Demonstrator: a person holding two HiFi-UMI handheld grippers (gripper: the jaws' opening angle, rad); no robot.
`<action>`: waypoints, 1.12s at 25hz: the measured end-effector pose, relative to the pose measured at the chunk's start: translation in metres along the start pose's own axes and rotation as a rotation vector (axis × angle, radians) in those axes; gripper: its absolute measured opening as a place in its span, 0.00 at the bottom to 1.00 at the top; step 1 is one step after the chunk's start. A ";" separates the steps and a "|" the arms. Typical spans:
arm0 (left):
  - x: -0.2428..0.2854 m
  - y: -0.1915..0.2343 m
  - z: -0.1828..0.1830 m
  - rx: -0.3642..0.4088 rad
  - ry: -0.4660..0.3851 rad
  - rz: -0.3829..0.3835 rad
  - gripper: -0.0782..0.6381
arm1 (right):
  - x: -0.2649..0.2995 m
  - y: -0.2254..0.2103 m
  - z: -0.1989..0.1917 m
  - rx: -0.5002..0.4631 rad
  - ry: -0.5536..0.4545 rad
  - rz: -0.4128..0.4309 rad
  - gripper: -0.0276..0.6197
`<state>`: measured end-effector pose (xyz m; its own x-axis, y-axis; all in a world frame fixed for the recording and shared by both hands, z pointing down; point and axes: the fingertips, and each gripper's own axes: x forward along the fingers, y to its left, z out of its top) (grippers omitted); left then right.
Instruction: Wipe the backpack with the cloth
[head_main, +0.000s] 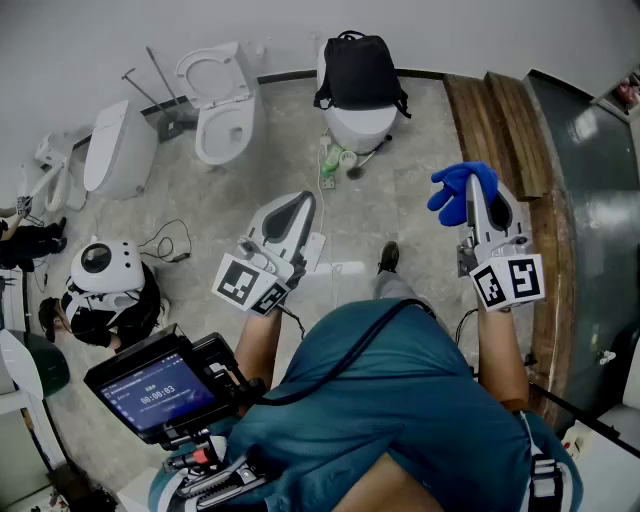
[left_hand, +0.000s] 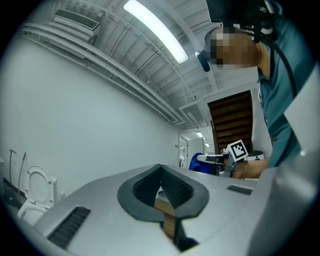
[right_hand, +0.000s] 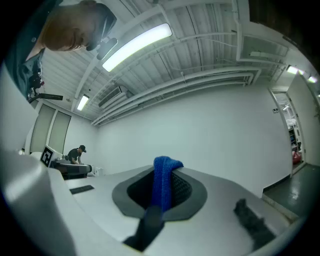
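The left gripper (head_main: 297, 205) is idling closed and empty, probably spare for steadying. The black backpack (head_main: 358, 70) is sitting ahead on a white toilet (head_main: 360, 130), well apart. The right gripper (head_main: 472, 195) is pinching the blue cloth (head_main: 455, 190), ready for wiping.

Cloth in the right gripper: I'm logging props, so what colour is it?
The cloth is bright blue, clearest in the right gripper view.

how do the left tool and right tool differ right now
The left tool has its jaws shut on nothing; the right tool is shut on the blue cloth. The left tool angles inward toward the backpack; the right tool points straight ahead. Both are held in the air, short of the backpack.
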<state>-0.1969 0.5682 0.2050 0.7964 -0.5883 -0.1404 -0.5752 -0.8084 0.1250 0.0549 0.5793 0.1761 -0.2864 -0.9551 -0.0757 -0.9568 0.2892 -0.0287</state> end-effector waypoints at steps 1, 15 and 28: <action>0.011 0.007 -0.001 -0.001 -0.001 0.009 0.11 | 0.011 -0.010 -0.002 0.002 0.005 0.002 0.08; 0.205 0.092 -0.019 0.012 -0.078 0.099 0.11 | 0.171 -0.168 -0.033 0.016 -0.005 0.069 0.08; 0.298 0.184 -0.013 0.010 -0.071 0.167 0.11 | 0.315 -0.216 -0.052 0.015 0.047 0.166 0.08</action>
<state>-0.0630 0.2450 0.1989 0.6746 -0.7139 -0.1878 -0.7003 -0.6994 0.1430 0.1690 0.2130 0.2106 -0.4427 -0.8960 -0.0339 -0.8955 0.4438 -0.0343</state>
